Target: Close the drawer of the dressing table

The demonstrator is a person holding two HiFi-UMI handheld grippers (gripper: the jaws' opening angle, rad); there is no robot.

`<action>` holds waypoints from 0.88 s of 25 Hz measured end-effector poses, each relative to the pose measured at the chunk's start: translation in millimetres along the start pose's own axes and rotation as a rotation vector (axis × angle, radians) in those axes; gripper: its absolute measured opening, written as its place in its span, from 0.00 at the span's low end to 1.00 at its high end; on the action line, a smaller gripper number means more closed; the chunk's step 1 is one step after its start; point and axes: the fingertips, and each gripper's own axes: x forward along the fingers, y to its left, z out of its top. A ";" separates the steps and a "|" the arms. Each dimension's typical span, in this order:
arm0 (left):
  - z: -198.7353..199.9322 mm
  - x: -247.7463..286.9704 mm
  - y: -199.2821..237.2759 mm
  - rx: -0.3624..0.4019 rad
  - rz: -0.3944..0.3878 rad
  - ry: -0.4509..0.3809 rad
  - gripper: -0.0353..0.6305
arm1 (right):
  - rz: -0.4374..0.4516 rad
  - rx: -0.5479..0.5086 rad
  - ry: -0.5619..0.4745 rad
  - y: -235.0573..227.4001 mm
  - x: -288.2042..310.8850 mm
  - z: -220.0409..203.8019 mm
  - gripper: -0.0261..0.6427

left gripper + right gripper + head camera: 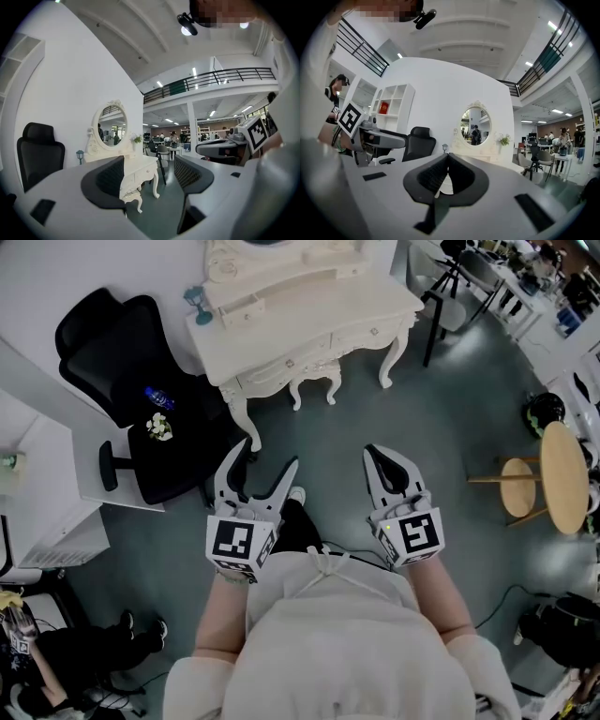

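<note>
Your left gripper (267,459) gapes wide and empty, your right gripper (376,456) is pinched together. Both point level at the dressing table (309,315), likely lining up your approach.

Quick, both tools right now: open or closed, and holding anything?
Left tool: open, holding nothing.
Right tool: closed, holding nothing.

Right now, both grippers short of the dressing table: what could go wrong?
1. The chair stands close to the table's left corner, a bottle loose on its seat; the open left gripper could bump either on the way in.
2. A small lamp sits at the table's left edge, near what looks like a protruding drawer; a push there could topple it.
3. The stool under the table may block stepping close.
</note>
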 end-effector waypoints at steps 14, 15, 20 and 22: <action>-18.7 118.2 66.3 -0.031 -0.025 0.041 0.55 | -0.013 0.019 0.065 -68.6 111.5 -22.7 0.05; -18.5 130.7 77.3 -0.037 -0.025 0.041 0.55 | -0.009 0.013 0.069 -74.4 127.8 -22.4 0.05; -17.2 198.9 135.7 -0.053 -0.040 0.044 0.55 | 0.017 -0.011 0.082 -102.6 217.0 -18.3 0.05; -16.6 228.1 160.5 -0.052 -0.045 0.051 0.55 | 0.021 -0.017 0.095 -114.0 255.9 -17.9 0.05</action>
